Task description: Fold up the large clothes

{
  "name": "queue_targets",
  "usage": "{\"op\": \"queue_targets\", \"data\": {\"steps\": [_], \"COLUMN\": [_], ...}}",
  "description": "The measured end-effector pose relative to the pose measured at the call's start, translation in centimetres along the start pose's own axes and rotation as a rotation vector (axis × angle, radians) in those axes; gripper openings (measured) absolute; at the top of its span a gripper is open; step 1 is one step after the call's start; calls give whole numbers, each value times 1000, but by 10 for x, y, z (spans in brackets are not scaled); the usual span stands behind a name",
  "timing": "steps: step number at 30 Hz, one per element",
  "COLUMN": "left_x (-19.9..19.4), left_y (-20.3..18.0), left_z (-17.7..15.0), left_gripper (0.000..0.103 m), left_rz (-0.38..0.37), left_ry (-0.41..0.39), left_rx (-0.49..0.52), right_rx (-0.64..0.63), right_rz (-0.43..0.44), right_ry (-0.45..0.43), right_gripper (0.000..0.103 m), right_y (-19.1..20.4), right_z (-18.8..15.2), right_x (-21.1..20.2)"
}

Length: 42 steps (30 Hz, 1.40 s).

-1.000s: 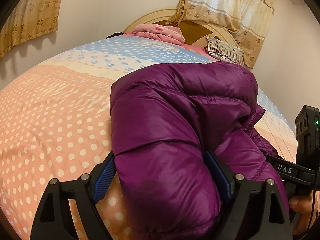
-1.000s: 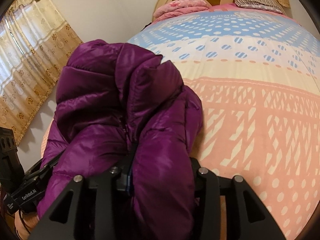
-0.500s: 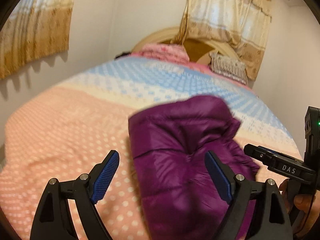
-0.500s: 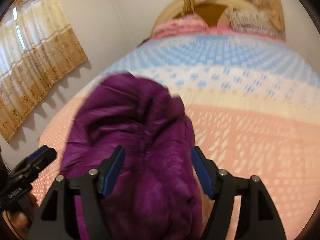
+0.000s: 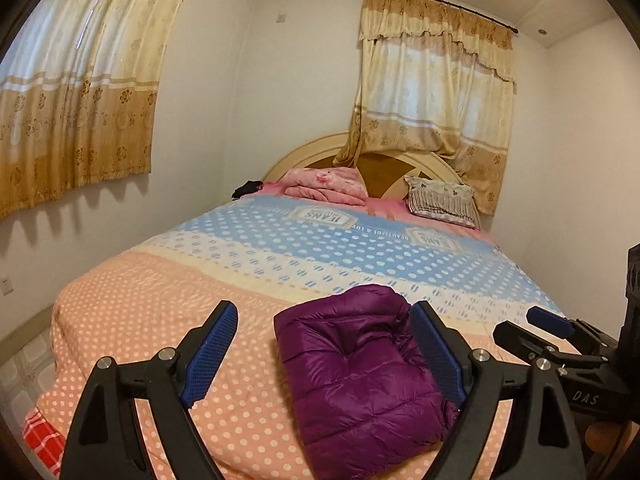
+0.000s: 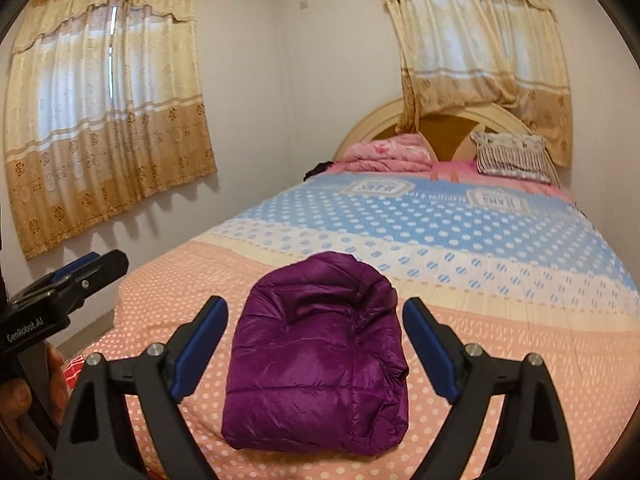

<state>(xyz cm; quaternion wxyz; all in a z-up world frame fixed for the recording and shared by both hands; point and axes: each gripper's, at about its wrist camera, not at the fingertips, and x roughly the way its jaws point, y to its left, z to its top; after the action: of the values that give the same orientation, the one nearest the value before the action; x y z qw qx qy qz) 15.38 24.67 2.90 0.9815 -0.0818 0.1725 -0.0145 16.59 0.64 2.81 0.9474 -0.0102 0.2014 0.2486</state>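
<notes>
A purple puffer jacket (image 5: pixel 360 372) lies folded into a compact bundle on the bed's peach polka-dot cover, near the foot end. It also shows in the right wrist view (image 6: pixel 320 360). My left gripper (image 5: pixel 324 352) is open and empty, raised above and behind the bundle. My right gripper (image 6: pixel 316 344) is open and empty too, with the bundle seen between its blue pads. The right gripper shows at the right edge of the left wrist view (image 5: pixel 552 328), and the left gripper at the left edge of the right wrist view (image 6: pixel 80 272).
The bed (image 5: pixel 200 320) has a peach, cream and blue dotted cover. A pink folded quilt (image 5: pixel 324 186) and a striped pillow (image 5: pixel 442 200) lie at the headboard. Curtained windows are on the left and back walls. A red checked cloth (image 5: pixel 40 436) shows at the bed's lower left.
Both grippers were shut on the purple jacket a second ago. They opened, let it drop on the bed, and pulled back and up away from it.
</notes>
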Motion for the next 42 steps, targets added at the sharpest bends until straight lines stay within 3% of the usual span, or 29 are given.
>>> {"op": "queue_targets", "data": {"steps": [42], "left_x": [11], "left_y": [-25], "left_z": [-18], "left_gripper": [89], "left_rz": [-7], "left_ry": [56], "left_rx": [58], "right_rx": [47], "right_rz": [41], "right_ry": [2], "right_gripper": [92], "right_y": [-12], "right_z": [-18], "right_x": [-11]}}
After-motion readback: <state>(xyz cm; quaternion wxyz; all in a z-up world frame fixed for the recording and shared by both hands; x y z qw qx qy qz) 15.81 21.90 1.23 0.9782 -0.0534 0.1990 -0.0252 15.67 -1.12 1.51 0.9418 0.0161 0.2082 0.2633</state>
